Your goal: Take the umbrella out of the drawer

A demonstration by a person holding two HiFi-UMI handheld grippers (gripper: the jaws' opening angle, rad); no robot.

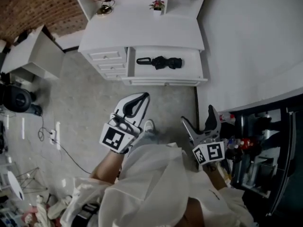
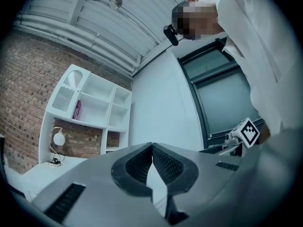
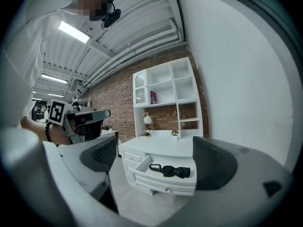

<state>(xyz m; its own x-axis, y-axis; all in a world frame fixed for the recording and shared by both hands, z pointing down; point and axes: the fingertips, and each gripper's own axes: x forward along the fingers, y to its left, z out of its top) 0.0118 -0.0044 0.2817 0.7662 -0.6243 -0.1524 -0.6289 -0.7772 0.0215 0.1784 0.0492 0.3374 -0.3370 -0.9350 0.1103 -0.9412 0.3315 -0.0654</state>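
Observation:
A folded black umbrella (image 1: 161, 62) lies in the open white drawer (image 1: 164, 81) of the white desk (image 1: 142, 32); in the right gripper view the umbrella (image 3: 171, 171) shows between the jaws, far off. My left gripper (image 1: 140, 100) is shut and empty, held well short of the drawer; its tips (image 2: 152, 148) meet and point up at the wall. My right gripper (image 1: 199, 118) is open and empty (image 3: 154, 157), near the person's body, right of the left one.
A white hutch (image 3: 166, 98) with a lamp (image 1: 105, 7) and small plant (image 1: 157, 5) stands on the desk. Small drawers (image 1: 108, 63) sit left of the open one. Another white table (image 1: 28, 51) stands at left, dark shelving (image 1: 265, 141) at right, and cables (image 1: 57, 136) lie on the floor.

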